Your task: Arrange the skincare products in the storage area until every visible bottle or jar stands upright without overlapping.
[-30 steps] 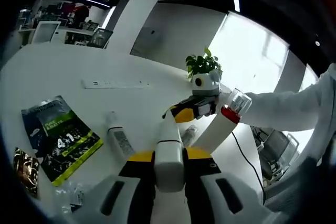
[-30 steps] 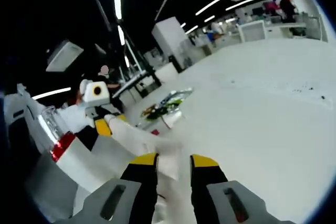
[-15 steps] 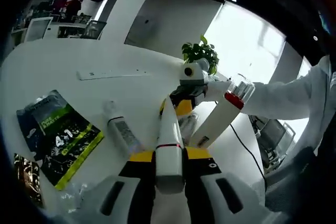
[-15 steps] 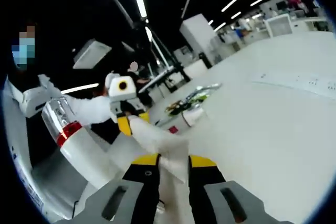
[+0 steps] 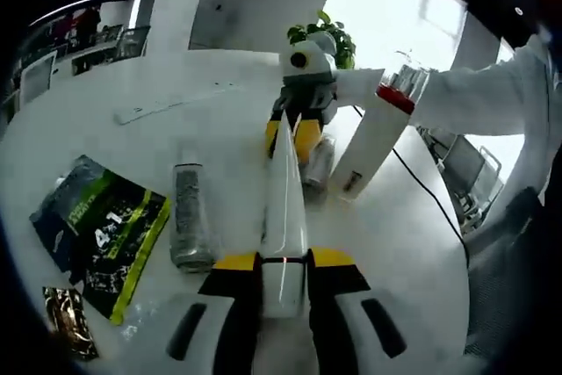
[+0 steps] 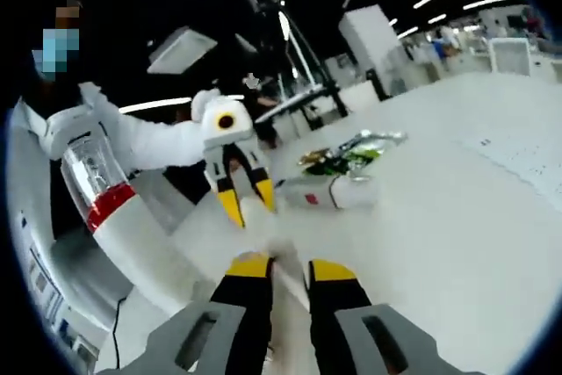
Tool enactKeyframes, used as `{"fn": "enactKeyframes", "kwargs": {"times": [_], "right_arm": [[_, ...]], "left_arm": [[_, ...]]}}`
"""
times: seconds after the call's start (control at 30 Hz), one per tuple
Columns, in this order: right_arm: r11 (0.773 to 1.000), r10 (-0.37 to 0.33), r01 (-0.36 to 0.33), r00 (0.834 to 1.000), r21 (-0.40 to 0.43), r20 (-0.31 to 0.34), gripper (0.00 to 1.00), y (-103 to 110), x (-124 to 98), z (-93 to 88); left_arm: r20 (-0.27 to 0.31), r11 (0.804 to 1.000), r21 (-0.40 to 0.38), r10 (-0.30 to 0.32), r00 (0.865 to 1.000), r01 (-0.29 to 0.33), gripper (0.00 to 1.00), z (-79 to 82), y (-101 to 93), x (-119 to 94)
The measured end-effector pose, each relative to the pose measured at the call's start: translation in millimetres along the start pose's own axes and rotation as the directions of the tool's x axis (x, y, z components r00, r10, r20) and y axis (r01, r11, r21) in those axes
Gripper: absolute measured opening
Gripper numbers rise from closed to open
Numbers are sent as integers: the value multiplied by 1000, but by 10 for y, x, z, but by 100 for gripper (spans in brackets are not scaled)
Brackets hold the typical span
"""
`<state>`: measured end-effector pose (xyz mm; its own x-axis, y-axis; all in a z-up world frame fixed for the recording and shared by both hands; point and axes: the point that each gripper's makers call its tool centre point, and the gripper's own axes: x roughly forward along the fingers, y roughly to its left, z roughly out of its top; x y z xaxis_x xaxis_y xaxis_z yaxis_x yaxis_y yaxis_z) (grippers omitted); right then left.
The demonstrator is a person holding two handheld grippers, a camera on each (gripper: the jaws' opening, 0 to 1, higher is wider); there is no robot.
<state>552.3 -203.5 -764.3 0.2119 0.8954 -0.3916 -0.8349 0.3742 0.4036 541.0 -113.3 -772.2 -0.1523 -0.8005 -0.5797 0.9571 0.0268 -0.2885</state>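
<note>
White tube (image 5: 284,217) between both tongs; red-banded white bottle (image 5: 376,133) upright; cylindrical bottle (image 5: 186,217) lying flat on table.

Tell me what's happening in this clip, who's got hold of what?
A person works two handheld grippers over a white table. Both the left gripper and the right gripper are clamped on one long white tube, one at each end, holding it above the table. A tall white bottle with a red band and clear cap stands upright nearby. A grey tube lies flat beside a green sachet, not stood up yet.
</note>
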Motion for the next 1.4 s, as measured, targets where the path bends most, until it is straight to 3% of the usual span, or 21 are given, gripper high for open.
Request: {"fn": "enactKeyframes", "kwargs": {"times": [0.13, 0.2, 0.3, 0.53, 0.6, 0.67, 0.7, 0.73, 0.77, 0.83, 0.97, 1.0, 1.07, 1.1, 1.2, 1.23, 1.27, 1.4], "right_arm": [[994, -17, 8, 997, -107, -81, 1, 116, -71, 161], [980, -21, -8, 990, -197, -141, 0, 184, -105, 259], [964, -25, -31, 978, -264, -207, 0, 291, -130, 418], [913, -67, -92, 927, -398, -368, 0, 595, -86, 875], [916, -80, -87, 918, -392, -389, 0, 681, -34, 968], [894, -105, -106, 895, -436, -433, 0, 772, 19, 1024], [897, -124, -102, 876, -431, -466, 0, 824, 46, 1033], [899, -129, -99, 870, -426, -475, 0, 843, 57, 1037], [922, -157, -55, 852, -384, -499, 0, 904, 103, 1061], [919, -175, -48, 839, -390, -515, 0, 961, 153, 1084], [937, -220, -1, 776, -350, -591, 0, 1068, 167, 1043], [936, -225, 1, 770, -352, -598, 0, 1089, 175, 1040], [930, -253, 5, 736, -368, -628, 0, 1139, 157, 1010], [927, -262, 8, 731, -375, -630, 0, 1149, 165, 1009], [917, -323, 57, 688, -395, -650, 0, 1129, 113, 990], [910, -341, 69, 685, -409, -644, 0, 1107, 110, 1000], [912, -358, 100, 670, -398, -651, 0, 1111, 83, 984], [905, -385, 121, 644, -409, -661, 0, 1118, 43, 968]], "left_arm": [[14, 1000, 18, -5, 1000, 5, 17, 37, -14, -2], [18, 1000, 26, -6, 1000, 6, 17, 55, -32, -5], [26, 999, 43, -6, 1000, 5, 17, 69, -62, -18], [58, 999, 41, -3, 998, 0, 18, 109, -50, -2], [65, 999, 49, -2, 998, -2, 18, 111, -67, 4], [63, 998, 57, -5, 998, 2, 18, 95, -31, -1], [60, 997, 71, -1, 998, -3, 18, 88, -30, 3], [59, 997, 81, 1, 998, -5, 18, 83, -90, 11], [58, 997, 81, -3, 998, -2, 18, 80, -98, 15], [57, 997, 76, -14, 998, 10, 19, 71, -184, 40], [51, 995, 93, -30, 998, 25, 19, 61, -320, 101], [51, 995, 95, -33, 998, 28, 19, 62, -334, 119], [59, 995, 97, -40, 997, 34, 20, 73, -341, 176], [64, 995, 94, -37, 997, 31, 20, 84, -339, 199], [79, 995, 97, -21, 997, 13, 20, 147, -394, 268], [86, 994, 110, -14, 996, 4, 20, 173, -393, 285], [90, 993, 114, -7, 996, -4, 21, 188, -390, 283], [103, 993, 120, -3, 995, -9, 22, 225, -406, 282]]}}
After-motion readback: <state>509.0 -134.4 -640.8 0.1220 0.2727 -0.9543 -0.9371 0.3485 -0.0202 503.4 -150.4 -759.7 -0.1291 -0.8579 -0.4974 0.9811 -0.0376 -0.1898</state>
